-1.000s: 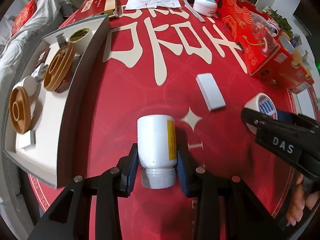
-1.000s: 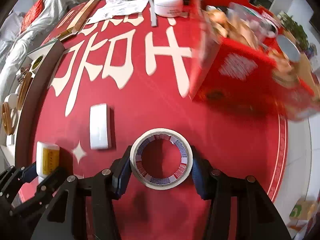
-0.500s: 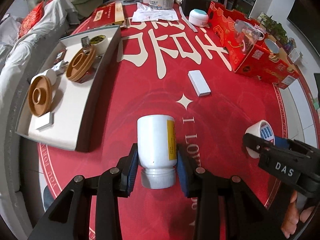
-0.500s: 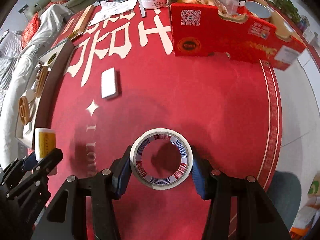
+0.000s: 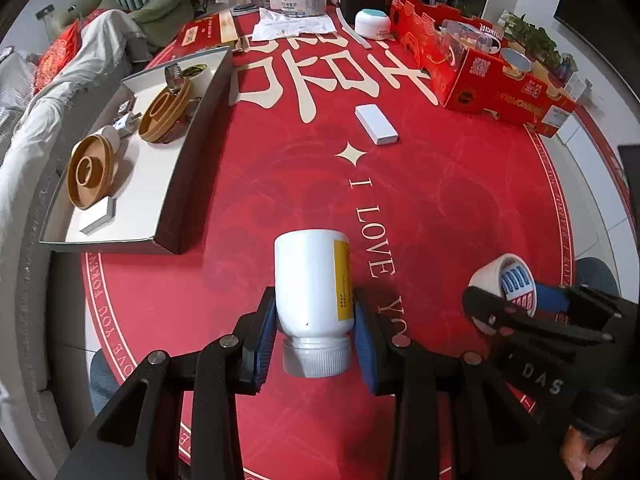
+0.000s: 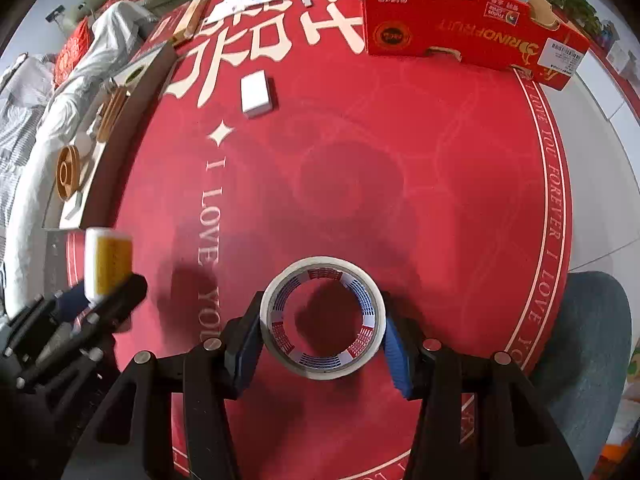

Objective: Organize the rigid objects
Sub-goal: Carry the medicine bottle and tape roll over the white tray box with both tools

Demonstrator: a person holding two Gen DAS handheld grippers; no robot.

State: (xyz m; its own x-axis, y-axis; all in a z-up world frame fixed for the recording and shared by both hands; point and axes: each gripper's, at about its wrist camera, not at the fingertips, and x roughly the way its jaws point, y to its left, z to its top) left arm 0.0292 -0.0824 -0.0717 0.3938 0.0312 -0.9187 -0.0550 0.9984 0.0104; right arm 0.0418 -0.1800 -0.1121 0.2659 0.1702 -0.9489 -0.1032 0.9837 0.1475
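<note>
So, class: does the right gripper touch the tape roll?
Touching. The right wrist view shows the right gripper with both blue pads pressed against the tape roll.

Two wooden spools [image 5: 91, 176], two tape rolls [image 6: 323, 317].

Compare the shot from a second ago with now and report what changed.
Both tools have lifted and pulled back from the table: the tray and red carton look farther off. Unchanged: the left tool clamps the white bottle, the right tool clamps the tape roll, and the small white box lies where it was.
</note>
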